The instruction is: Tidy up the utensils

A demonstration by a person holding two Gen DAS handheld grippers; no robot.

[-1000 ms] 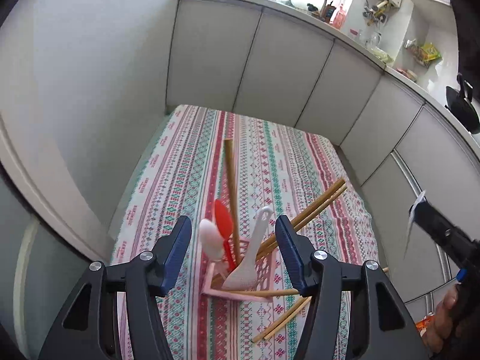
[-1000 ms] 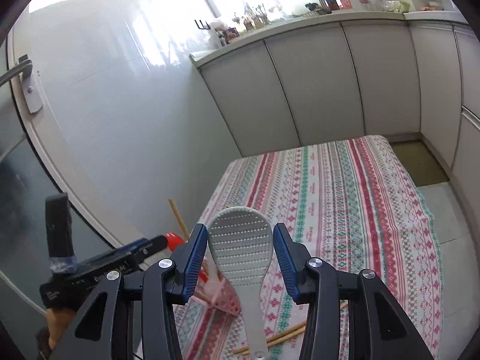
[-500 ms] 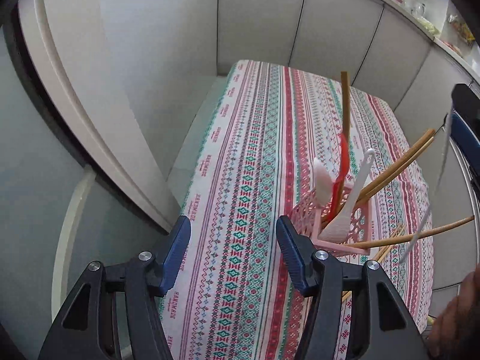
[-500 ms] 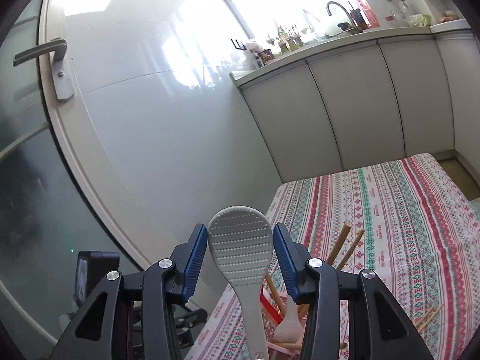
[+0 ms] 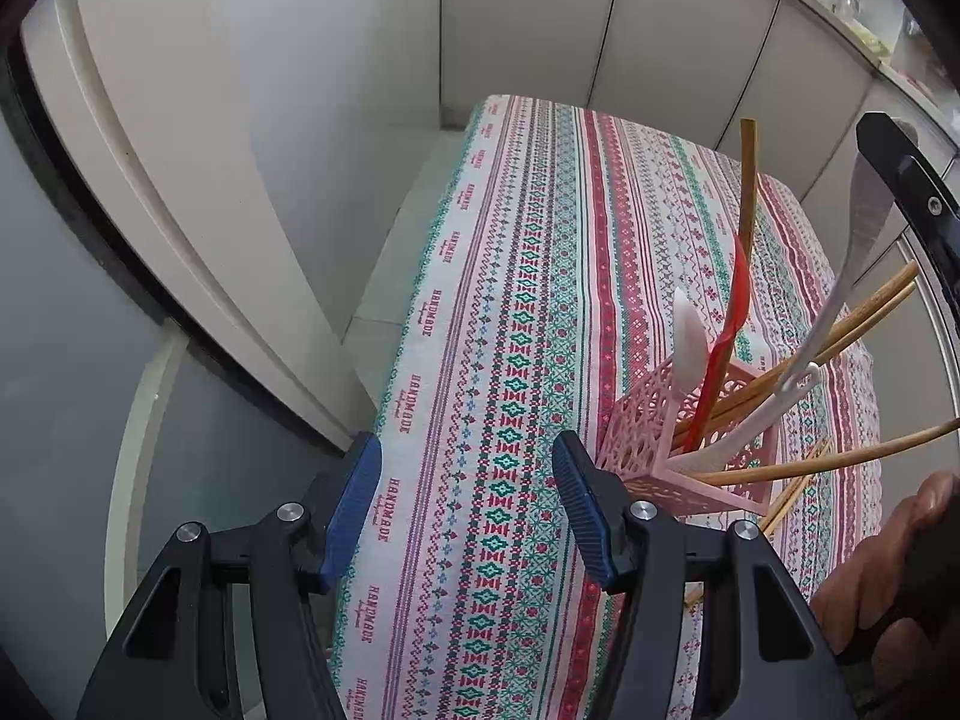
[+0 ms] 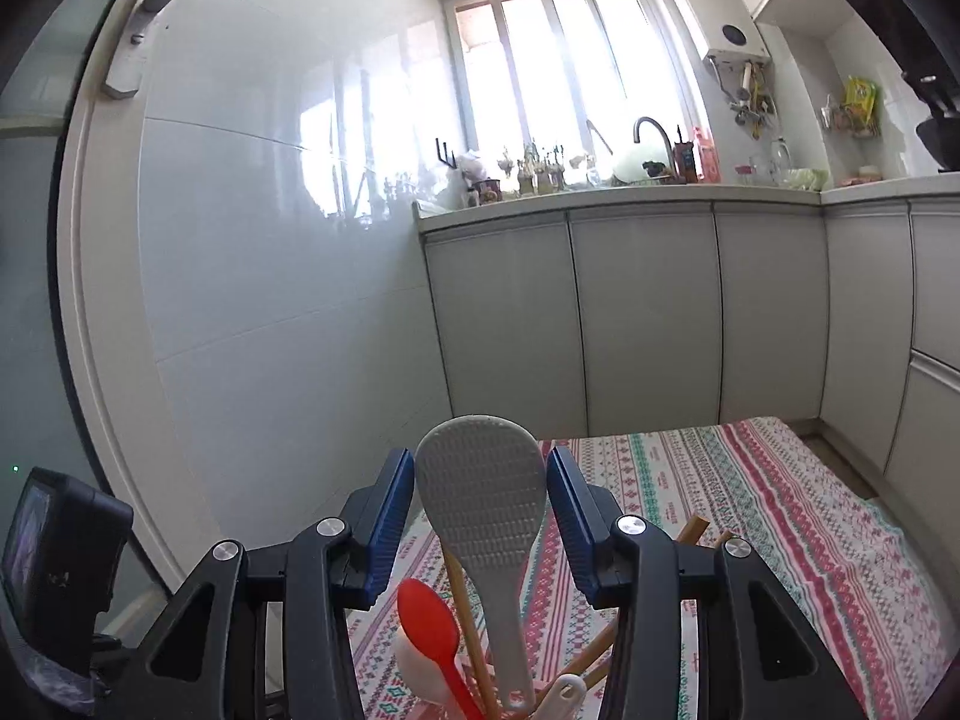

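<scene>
1. 2 grippers are in play. The right gripper [image 6: 480, 516] clamps the grey rice paddle [image 6: 483, 516] by its head, handle pointing down over the pink basket [image 5: 648, 420]. Lower it straight and release only once the handle tip sits inside the basket, clear of the red spoon [image 6: 429, 624].
2. The left gripper [image 5: 467, 504] stands wide with nothing between its jaws, beside the basket; it could steady the basket wall if the basket tips.
3. Count in the basket: 1 red spoon, 1 white spoon [image 5: 690, 336], 1 white paddle [image 5: 744, 420], 1 wooden stick [image 5: 748, 180], several chopsticks [image 5: 870, 306].
4. Loose chopsticks [image 5: 798, 489] lie on the tablecloth [image 5: 540, 240] just beside the basket; their number cannot be told.
</scene>
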